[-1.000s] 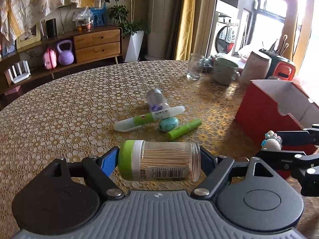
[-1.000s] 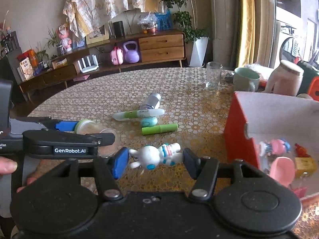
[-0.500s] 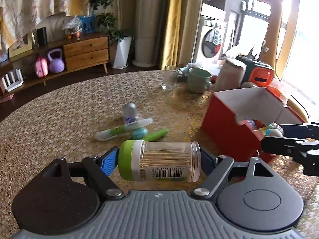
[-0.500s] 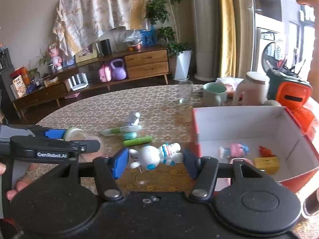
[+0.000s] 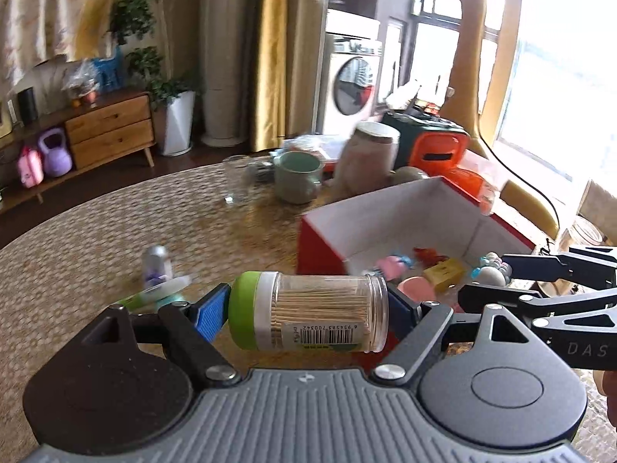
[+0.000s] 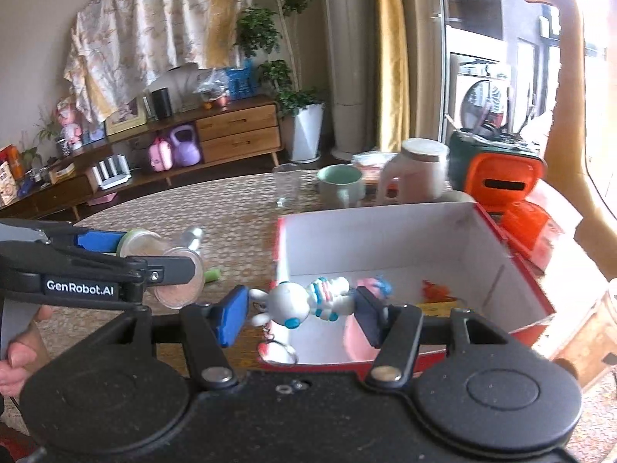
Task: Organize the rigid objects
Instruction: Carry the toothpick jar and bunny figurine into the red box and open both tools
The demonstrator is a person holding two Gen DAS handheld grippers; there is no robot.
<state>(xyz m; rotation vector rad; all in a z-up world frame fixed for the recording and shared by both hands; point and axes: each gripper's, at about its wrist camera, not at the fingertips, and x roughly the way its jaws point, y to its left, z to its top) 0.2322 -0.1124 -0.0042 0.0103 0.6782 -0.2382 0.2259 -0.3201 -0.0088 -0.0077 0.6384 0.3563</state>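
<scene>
Over the last second both hands have swung from the worktop's (image 5: 96, 231) middle toward the red box (image 6: 385, 239) at its right edge, left gripper (image 5: 308, 308) clamping the toothpick jar (image 5: 312, 314), right gripper (image 6: 299, 308) gripping the rabbit figurine (image 6: 304, 303) above the box's near wall, so drop-off looks imminent.

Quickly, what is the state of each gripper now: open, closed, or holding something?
Left gripper: closed on the clear plastic toothpick jar with green lid.
Right gripper: closed on the small white rabbit figurine keychain.
</scene>
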